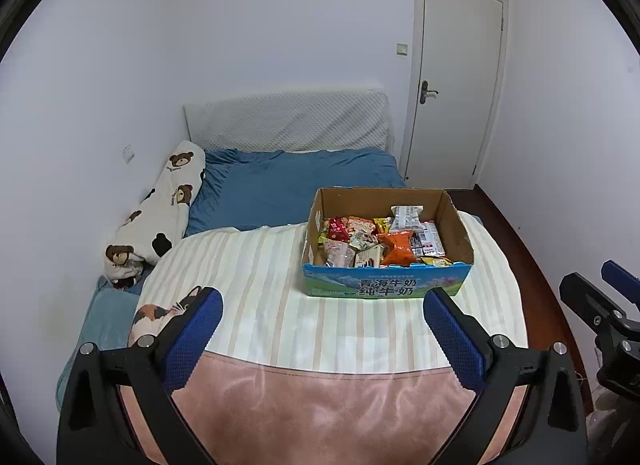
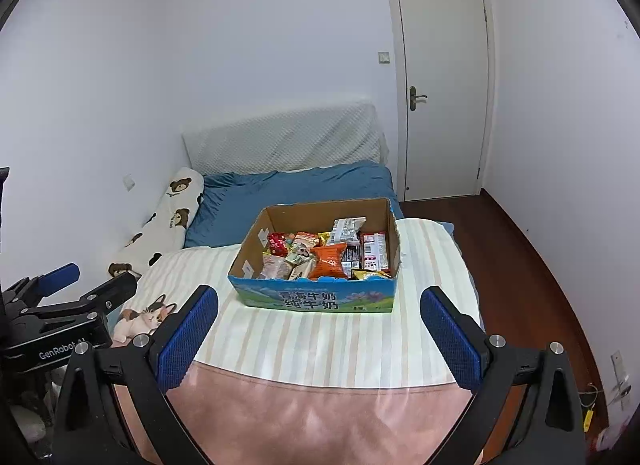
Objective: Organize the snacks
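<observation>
Both grippers spread wide and empty, low over the pink blanket (image 1: 320,417) at the bed's near end.

Left gripper (image 1: 322,301): blue pads (image 1: 192,341) far apart, nothing between. Right gripper (image 2: 318,301): same, jaws released, holding nothing. Beyond the pink edge, striped cover (image 1: 260,285) with a cat print (image 2: 144,317) on the left. Box (image 1: 384,289) resting on the stripes, ahead and apart from both tools, open-topped, full of snacks (image 1: 376,241); orange bag (image 2: 328,261) on top near the front wall. Farther back: blue sheet (image 1: 288,189), bear pillow (image 1: 160,213) along the wall, closed door (image 1: 452,77).
</observation>
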Demonstrator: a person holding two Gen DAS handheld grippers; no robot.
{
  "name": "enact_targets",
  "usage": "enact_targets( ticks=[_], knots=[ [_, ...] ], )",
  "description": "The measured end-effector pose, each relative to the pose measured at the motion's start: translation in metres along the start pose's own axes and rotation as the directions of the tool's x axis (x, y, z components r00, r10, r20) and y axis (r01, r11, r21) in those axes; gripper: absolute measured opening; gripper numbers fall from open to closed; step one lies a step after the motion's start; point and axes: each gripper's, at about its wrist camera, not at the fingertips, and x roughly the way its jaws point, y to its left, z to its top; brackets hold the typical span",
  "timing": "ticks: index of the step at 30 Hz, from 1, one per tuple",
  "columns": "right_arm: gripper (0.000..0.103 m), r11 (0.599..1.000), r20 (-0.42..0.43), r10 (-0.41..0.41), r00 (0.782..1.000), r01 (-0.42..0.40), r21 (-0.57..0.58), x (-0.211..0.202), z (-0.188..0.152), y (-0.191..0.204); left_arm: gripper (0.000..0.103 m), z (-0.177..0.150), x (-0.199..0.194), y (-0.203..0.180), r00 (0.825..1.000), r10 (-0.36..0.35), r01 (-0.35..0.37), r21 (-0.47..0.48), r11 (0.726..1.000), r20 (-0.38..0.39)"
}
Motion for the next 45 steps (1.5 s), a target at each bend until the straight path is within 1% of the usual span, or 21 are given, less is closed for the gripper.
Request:
enact_targets(
  ticks=[10,16,24,32,35,45],
  knots=[
    [0.103,1.0,0.0,-0.001,1.0,0.001,0.015,-0.001,-0.004,-0.003,0.103,-0.003,-0.006,0.001,1.0,0.005,-0.005,0.01,1.0,0.016],
    [0.103,1.0,-0.014,-0.007,1.0,0.007,0.026,0.011,-0.004,-0.006,0.103,-0.002,0.003,-0.001,1.0,0.008,-0.008,0.011,1.0,-0.003],
    [0.103,0.999,-0.037,-0.033,0.999,0.034,0.037,0.043,-0.002,-0.012,0.103,0.008,0.036,-0.002,0.999,0.031,-0.031,-0.012,0.999,-0.02],
    [0.103,0.997,-0.051,-0.057,0.997,0.06,0.043,0.077,0.012,-0.02,0.103,0.023,0.07,-0.01,0.998,0.053,-0.053,0.021,0.998,-0.023],
    [0.103,0.996,-0.055,-0.082,0.995,0.084,0.031,0.091,0.017,-0.023,0.103,0.028,0.083,-0.014,0.998,0.054,-0.053,0.027,0.998,-0.03],
    [0.103,0.992,-0.1,-0.115,0.988,0.119,0.033,0.144,0.033,-0.036,0.103,0.046,0.138,-0.022,0.993,0.033,-0.029,0.037,0.999,-0.111]
  ],
)
